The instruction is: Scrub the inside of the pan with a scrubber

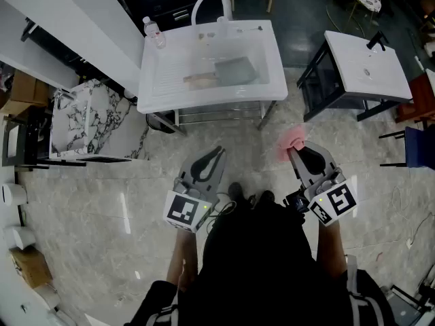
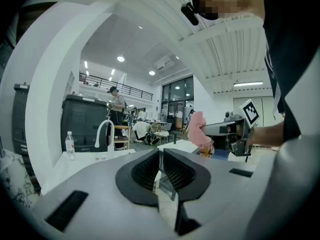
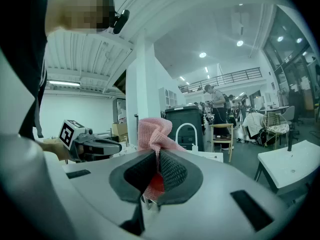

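Bottle standing at left back corner of sink, label too small for reading. Basin holding pan, wooden handle pointing left. Left gripper hanging over bare floor, jaws pressing together on nothing. Right gripper pinching pink scrubber, well apart from pan. Floor lying open between grippers and sink edge.

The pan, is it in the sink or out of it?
In it. The pan lies flat inside the white sink, with the basin's walls all around it.
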`<state>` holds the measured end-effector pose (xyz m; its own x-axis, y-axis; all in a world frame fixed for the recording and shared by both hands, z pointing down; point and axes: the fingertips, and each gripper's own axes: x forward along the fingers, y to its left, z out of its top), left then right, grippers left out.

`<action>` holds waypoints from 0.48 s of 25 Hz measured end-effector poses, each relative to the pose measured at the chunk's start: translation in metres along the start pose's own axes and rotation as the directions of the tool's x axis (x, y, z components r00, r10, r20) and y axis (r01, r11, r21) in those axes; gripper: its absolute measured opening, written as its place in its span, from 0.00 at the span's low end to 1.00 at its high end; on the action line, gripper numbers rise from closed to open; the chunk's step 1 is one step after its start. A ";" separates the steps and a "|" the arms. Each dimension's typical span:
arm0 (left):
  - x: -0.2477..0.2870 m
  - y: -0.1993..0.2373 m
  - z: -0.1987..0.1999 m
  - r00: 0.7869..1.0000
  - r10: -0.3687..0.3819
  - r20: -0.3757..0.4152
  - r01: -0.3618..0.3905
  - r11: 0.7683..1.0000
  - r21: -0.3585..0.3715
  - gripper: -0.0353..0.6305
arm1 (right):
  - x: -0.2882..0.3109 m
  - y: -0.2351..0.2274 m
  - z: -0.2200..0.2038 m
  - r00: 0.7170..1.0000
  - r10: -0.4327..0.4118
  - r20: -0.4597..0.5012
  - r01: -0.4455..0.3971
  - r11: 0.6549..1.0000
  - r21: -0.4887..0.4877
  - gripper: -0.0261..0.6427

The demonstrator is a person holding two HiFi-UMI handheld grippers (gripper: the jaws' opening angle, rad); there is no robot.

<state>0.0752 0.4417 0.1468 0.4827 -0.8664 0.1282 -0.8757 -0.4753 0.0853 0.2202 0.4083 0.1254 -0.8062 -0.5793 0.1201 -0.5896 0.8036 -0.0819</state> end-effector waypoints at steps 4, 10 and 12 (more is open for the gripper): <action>0.001 -0.004 -0.001 1.000 -0.009 0.003 0.009 1.000 -0.002 0.13 | 0.000 0.000 0.001 1.000 -0.001 0.003 0.001 1.000 -0.001 0.09; -0.012 -0.005 -0.008 1.000 -0.021 -0.011 0.021 1.000 0.008 0.13 | -0.005 0.012 -0.009 1.000 -0.009 -0.003 0.009 1.000 0.028 0.09; -0.015 -0.003 -0.009 1.000 -0.015 -0.014 0.015 1.000 0.008 0.13 | -0.006 0.010 -0.009 1.000 -0.030 0.010 0.029 0.999 0.044 0.09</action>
<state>0.0706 0.4568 0.1532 0.4962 -0.8568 0.1403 -0.8682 -0.4898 0.0796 0.2197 0.4207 0.1327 -0.7889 -0.6041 0.1127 -0.6144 0.7796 -0.1217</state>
